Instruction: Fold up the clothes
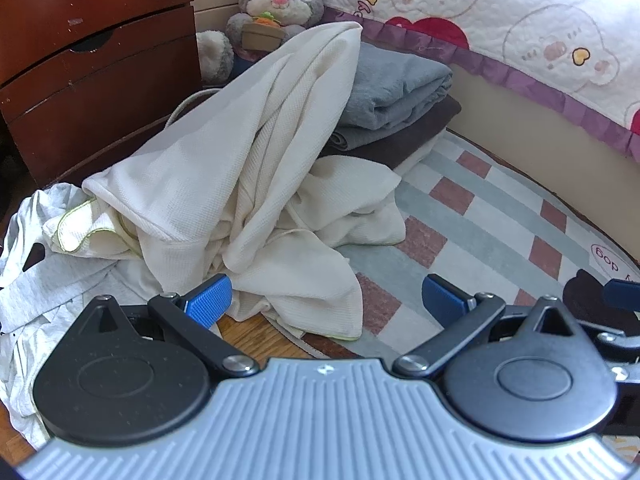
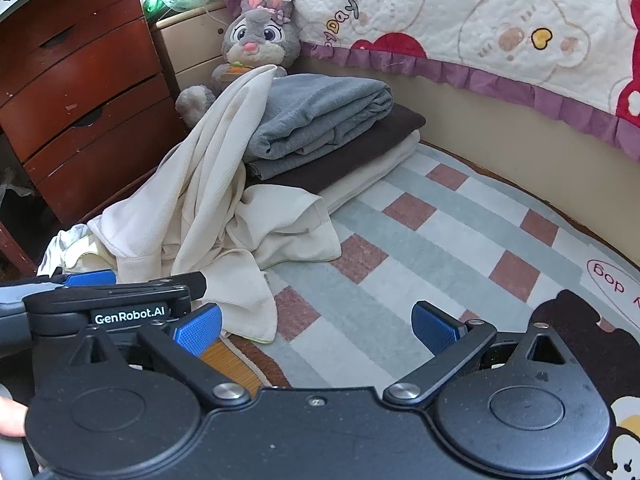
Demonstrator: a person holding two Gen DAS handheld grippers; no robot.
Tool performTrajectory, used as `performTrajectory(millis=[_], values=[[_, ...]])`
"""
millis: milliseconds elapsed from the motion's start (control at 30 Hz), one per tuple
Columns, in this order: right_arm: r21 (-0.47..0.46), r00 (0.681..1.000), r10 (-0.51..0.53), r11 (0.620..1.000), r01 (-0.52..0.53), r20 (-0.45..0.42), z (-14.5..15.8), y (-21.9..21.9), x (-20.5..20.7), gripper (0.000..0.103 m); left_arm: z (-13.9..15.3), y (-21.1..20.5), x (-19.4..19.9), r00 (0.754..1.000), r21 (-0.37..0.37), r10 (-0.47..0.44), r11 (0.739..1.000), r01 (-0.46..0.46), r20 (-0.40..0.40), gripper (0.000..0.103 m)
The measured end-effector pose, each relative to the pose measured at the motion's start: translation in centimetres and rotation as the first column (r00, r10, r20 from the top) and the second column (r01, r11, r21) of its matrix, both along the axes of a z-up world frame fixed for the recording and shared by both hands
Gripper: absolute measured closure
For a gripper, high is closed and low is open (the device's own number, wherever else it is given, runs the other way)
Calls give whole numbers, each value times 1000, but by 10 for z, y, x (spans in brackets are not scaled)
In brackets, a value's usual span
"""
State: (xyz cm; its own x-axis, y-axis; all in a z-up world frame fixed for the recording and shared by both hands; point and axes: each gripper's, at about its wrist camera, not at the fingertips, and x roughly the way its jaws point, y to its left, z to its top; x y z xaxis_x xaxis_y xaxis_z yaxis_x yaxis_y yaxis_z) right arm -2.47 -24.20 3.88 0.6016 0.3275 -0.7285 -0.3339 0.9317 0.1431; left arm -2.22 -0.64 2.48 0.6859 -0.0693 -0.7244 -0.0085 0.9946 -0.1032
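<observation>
A crumpled cream waffle-knit garment (image 1: 256,168) (image 2: 208,208) lies heaped on the rug's left part, one end draped up over a stack of folded clothes (image 1: 396,104) (image 2: 332,136) with grey on top, dark brown under it and cream at the bottom. A rumpled light grey garment (image 1: 44,280) lies left of the heap. My left gripper (image 1: 328,300) is open just in front of the cream heap, holding nothing. My right gripper (image 2: 318,326) is open over the rug with nothing between its blue pads. In the right wrist view the left gripper (image 2: 92,280) sits at the lower left.
A checked rug (image 1: 480,216) (image 2: 420,248) covers the wooden floor (image 1: 256,332). A dark red chest of drawers (image 1: 92,60) (image 2: 80,92) stands at the left. A plush rabbit (image 1: 276,4) (image 2: 252,44) sits behind the stack. The quilted bed (image 1: 520,24) (image 2: 480,28) runs along the right.
</observation>
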Motion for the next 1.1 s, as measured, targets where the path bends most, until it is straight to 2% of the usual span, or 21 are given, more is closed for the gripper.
performTrajectory(millis=[700, 800, 900, 1000, 1100], values=[[-5, 1000, -3, 1000, 3, -6, -7, -1, 2, 1, -6, -1, 4, 999, -5, 10, 1000, -10, -37, 0], [14, 999, 7, 1000, -8, 44, -17, -5, 7, 1, -15, 4, 9, 997, -7, 60, 998, -60, -52, 0], [56, 997, -22, 998, 18, 77, -31, -13, 19, 1, -25, 11, 11, 991, 42, 133, 990, -134, 15, 0], [134, 997, 14, 991, -25, 82, -45, -13, 32, 3, -37, 26, 23, 982, 52, 190, 980, -190, 13, 0], [176, 993, 77, 980, -91, 86, -53, 3, 50, 11, -46, 44, 37, 971, 63, 239, 969, -239, 14, 1]])
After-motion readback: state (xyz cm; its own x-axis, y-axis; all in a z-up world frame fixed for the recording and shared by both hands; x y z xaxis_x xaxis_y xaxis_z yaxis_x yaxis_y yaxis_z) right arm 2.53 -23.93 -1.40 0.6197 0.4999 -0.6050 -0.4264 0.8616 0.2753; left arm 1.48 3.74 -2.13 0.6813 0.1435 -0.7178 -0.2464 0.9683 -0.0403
